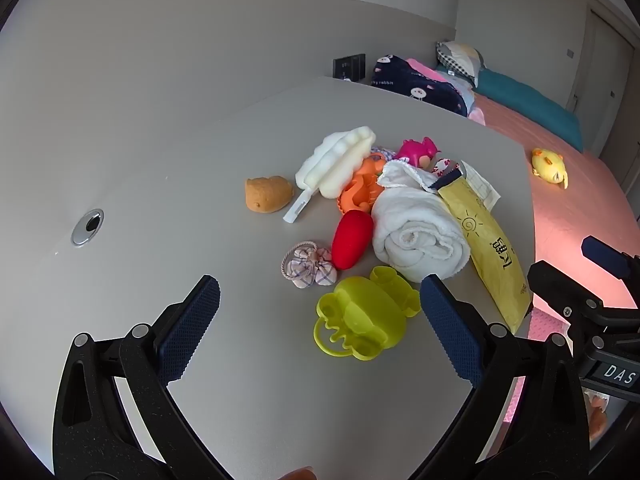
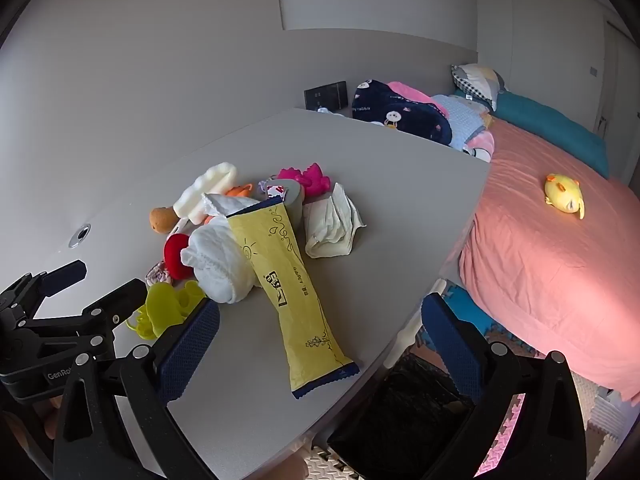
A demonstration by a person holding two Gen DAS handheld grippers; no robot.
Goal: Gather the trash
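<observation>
Both tools hang above the near edge of the grey table (image 2: 400, 200), neither holding anything. The left hand-held gripper (image 1: 320, 320) has its jaws spread wide over the yellow-green frog mould (image 1: 366, 312); the right hand-held gripper (image 2: 320, 332) is spread just as wide, with the lower end of the yellow snack wrapper (image 2: 296, 292) lying between its fingers in the view.

That wrapper looks like the clearest piece of trash. It lies flat, its top end leaning against the rolled white towel (image 2: 218, 264) and its torn bottom end pointing at the table's near edge, close to the right tool, probably why that side is lined up on it. A crumpled white tissue (image 2: 332, 224) just beyond it is likely trash too.

The rest of the pile seems to be toys: a red plush piece (image 1: 352, 240), an orange mould (image 1: 358, 192), a pink one (image 1: 416, 150). A black-lined bin (image 2: 404, 412) stands on the floor just below the table edge, handy for dropping
</observation>
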